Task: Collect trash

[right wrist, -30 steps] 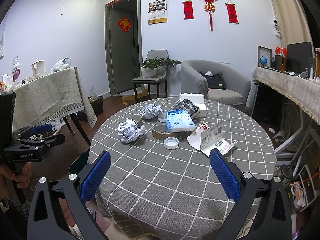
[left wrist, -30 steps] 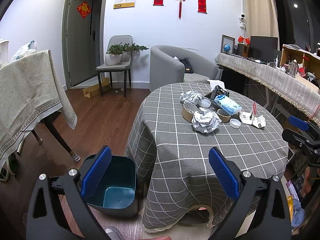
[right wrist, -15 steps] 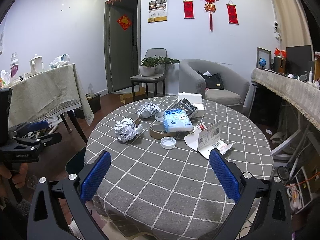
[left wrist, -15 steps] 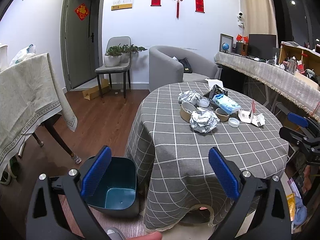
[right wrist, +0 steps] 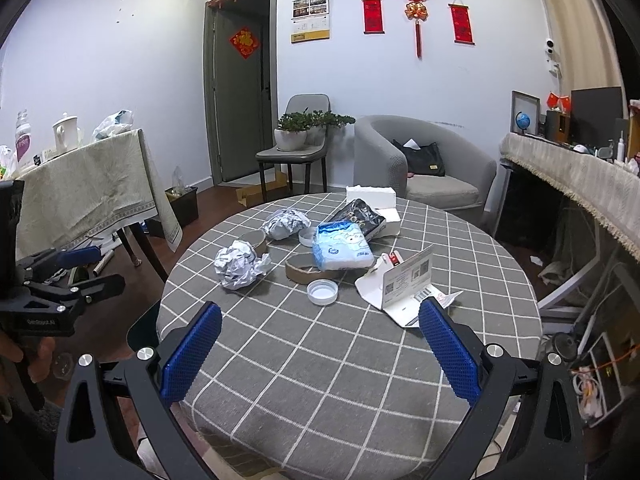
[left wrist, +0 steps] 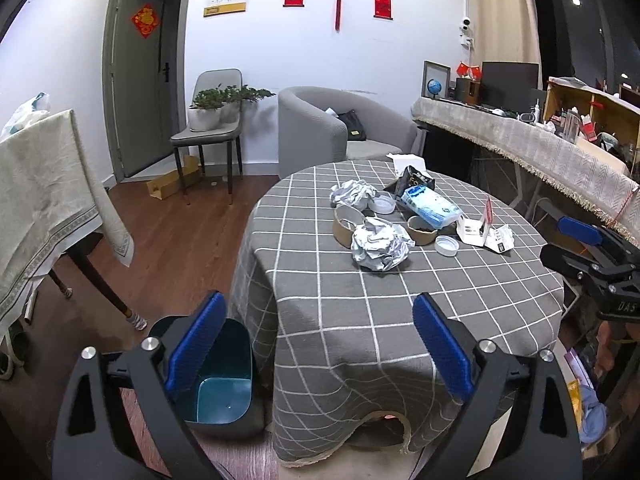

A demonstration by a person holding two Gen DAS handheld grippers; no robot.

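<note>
Trash lies on a round table with a grey checked cloth (left wrist: pixel 360 312) (right wrist: pixel 320 360): a crumpled foil ball (left wrist: pixel 380 242) (right wrist: pixel 239 264), a second foil ball (left wrist: pixel 352 194) (right wrist: pixel 286 222), cardboard tape rings (left wrist: pixel 346 224) (right wrist: pixel 306 268), a blue tissue pack (left wrist: pixel 432 206) (right wrist: pixel 342 246), a white lid (left wrist: pixel 447 245) (right wrist: pixel 322 293), a black packet (right wrist: pixel 362 214) and a torn white carton (right wrist: pixel 408 284). A teal bin (left wrist: pixel 224 388) stands on the floor left of the table. My left gripper (left wrist: pixel 316 344) is open and empty above the table edge and bin. My right gripper (right wrist: pixel 316 354) is open and empty over the near tabletop.
A side table with a beige cloth (left wrist: pixel 44 184) stands left. A chair with potted plants (left wrist: pixel 212 128) and a grey armchair (left wrist: pixel 340 128) are behind. A cluttered counter (left wrist: pixel 540 152) runs along the right. A white foam box (right wrist: pixel 370 194) sits at the table's far side.
Both grippers have drifted slightly toward the table; the trash looks a little nearer. Both stay open and empty.
</note>
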